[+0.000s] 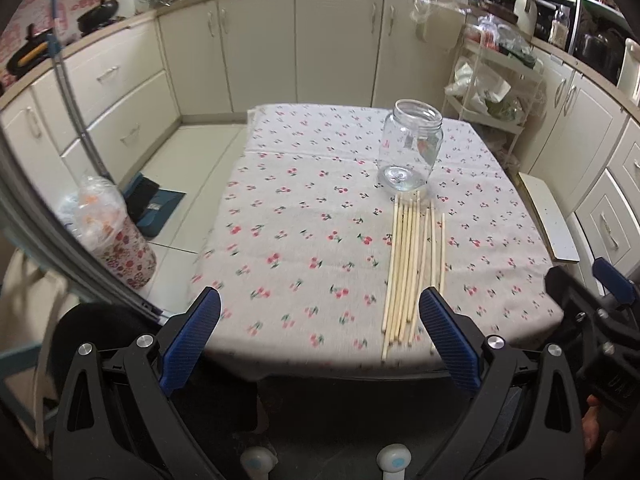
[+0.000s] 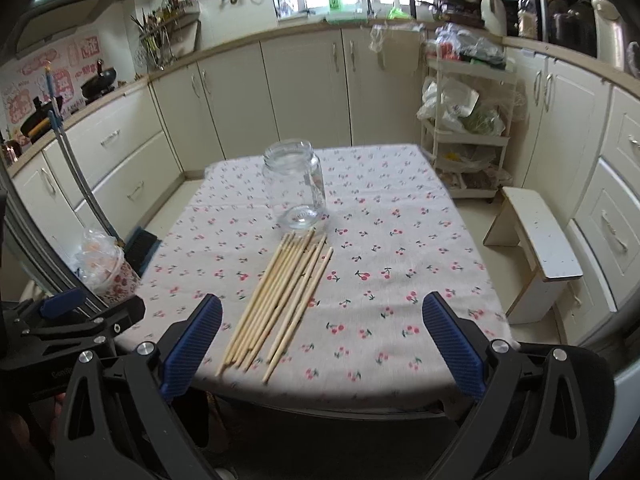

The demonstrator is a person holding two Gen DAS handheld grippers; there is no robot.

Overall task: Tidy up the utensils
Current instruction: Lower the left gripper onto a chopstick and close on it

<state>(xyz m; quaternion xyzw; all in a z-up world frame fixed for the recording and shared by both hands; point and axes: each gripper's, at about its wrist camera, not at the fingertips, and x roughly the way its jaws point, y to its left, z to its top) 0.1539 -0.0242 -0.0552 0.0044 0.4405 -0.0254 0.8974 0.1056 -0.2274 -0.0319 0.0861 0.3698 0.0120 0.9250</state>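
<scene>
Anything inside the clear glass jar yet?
No. The clear glass jar stands upright, lidless and empty; its base and the cherry-print tablecloth show through it. The pale wooden chopsticks all lie on the cloth in front of it.

The jar [image 2: 295,184] is clear, glossy glass. The chopsticks [image 2: 276,304] look like pale, matt wood. The tablecloth [image 2: 400,248] is matt woven cloth printed with cherries. The grippers' pads [image 2: 192,346] are ribbed blue plastic on black plastic frames.

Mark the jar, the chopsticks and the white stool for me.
jar [image 2: 295,184]: right wrist view, on its glass wall.
chopsticks [image 2: 280,296]: right wrist view, middle of the bundle.
stool [image 2: 548,240]: right wrist view, on its seat.
</scene>
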